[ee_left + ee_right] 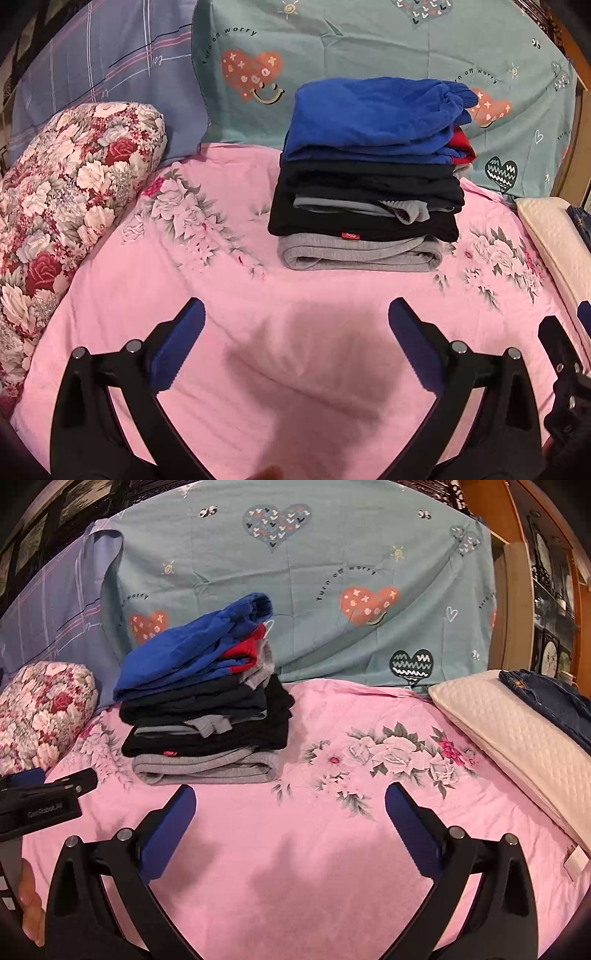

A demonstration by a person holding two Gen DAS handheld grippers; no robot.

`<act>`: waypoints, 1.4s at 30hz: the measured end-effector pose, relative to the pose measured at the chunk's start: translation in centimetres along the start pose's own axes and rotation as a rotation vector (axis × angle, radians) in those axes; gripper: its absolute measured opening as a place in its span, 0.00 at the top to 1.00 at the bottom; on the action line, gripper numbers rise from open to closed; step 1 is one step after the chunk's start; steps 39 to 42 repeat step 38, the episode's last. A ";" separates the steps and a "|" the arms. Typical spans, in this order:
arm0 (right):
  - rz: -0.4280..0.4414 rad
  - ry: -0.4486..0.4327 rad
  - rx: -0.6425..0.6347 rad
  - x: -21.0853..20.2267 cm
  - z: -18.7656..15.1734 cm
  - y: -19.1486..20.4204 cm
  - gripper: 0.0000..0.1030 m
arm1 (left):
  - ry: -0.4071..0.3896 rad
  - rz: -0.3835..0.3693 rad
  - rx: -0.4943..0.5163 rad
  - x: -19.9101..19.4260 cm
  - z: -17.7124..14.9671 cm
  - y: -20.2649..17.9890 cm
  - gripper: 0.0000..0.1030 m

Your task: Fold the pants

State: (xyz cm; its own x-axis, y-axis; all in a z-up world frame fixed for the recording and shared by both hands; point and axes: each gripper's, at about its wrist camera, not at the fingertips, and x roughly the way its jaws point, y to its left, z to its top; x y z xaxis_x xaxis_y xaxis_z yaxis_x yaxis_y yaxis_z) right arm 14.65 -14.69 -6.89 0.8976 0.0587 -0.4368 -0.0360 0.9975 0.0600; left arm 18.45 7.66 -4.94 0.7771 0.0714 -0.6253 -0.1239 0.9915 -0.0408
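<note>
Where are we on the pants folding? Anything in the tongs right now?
Done: a stack of folded garments sits on the pink bedsheet, blue pair on top, grey pair at the bottom. In hand: nothing; left tongs and right tongs are both open and empty. Left: probably the dark denim on the cream pillow.

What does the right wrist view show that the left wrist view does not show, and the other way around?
Only the right wrist view shows the wooden cabinet and clearly shows the dark denim garment on the cream pillow.

Only the left wrist view shows the whole length of the floral bolster.

Both show the folded stack, the pink sheet, and the left gripper and right gripper, both open and empty.
</note>
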 end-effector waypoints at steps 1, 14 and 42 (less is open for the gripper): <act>0.009 0.001 -0.007 -0.1 -0.1 0.2 0.01 | 0.001 0.005 -0.003 0.1 0.0 0.1 0.02; 0.022 0.013 -0.007 0.2 -0.3 0.1 0.01 | 0.014 -0.008 -0.016 0.3 -0.2 0.1 0.02; 0.038 0.047 0.020 0.7 -0.4 -0.2 0.01 | 0.016 -0.013 -0.031 0.0 -0.3 0.1 0.02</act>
